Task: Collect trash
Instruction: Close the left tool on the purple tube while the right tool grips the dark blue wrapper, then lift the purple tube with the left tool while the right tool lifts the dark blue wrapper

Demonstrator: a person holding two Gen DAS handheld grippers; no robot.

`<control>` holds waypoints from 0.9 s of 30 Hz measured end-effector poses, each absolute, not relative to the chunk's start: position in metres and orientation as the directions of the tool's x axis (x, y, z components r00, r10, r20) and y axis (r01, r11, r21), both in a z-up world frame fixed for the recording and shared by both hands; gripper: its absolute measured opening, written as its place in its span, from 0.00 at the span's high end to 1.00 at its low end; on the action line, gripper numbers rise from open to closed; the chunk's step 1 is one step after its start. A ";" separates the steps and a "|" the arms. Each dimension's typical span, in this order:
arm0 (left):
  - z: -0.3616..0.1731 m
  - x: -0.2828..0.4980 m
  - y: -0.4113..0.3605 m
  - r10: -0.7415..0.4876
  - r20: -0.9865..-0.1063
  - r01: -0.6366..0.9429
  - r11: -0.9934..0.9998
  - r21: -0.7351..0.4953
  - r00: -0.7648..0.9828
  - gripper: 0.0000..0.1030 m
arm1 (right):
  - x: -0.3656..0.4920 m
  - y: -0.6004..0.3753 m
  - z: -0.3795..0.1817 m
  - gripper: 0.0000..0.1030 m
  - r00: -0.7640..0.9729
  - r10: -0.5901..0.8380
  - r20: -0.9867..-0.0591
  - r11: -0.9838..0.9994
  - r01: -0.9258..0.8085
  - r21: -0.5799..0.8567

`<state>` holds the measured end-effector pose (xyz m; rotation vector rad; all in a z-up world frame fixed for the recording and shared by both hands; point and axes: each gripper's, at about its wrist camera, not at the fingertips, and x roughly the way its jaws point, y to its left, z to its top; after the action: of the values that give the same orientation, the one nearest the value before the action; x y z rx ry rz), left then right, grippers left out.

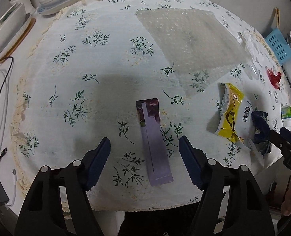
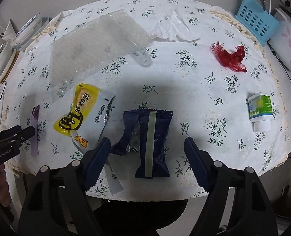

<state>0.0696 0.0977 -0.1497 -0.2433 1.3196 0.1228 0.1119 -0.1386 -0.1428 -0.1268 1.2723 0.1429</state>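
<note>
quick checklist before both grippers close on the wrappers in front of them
1. Left gripper open: ok, fingers spread wide.
2. Purple wrapper lined up between the left fingers: ok, it lies flat on the tablecloth, slightly angled.
3. Right gripper open: ok.
4. Dark blue wrapper between the right fingers: ok, centred.
5. Yellow wrapper out of the right gripper's way: not ok, its clear tail runs by the left finger.
6. Fingers low enough to pinch: cannot tell, height above the cloth is unclear.
</note>
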 end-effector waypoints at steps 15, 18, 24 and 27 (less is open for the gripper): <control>-0.158 0.076 0.096 -0.033 -0.984 -0.227 0.971 -0.072 0.172 0.77 | 0.126 -0.142 -0.168 0.55 0.174 0.062 -0.983 0.994 -0.100 0.045; -0.159 0.074 0.098 -0.032 -0.985 -0.229 0.971 -0.072 0.172 0.80 | 0.127 -0.144 -0.170 0.58 0.166 0.066 -0.984 0.995 -0.088 0.052; -0.159 0.071 0.099 -0.050 -0.984 -0.231 0.969 -0.090 0.174 0.83 | 0.130 -0.150 -0.172 0.69 0.153 0.076 -0.985 0.996 -0.054 0.068; -0.159 0.070 0.099 -0.058 -0.983 -0.234 0.967 -0.098 0.174 0.83 | 0.129 -0.150 -0.171 0.74 0.158 0.069 -0.985 0.997 -0.051 0.061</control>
<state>0.0699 0.0989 -0.1591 -0.2485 1.3945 0.1266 0.1290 -0.1502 -0.1707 0.0149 1.4092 0.0857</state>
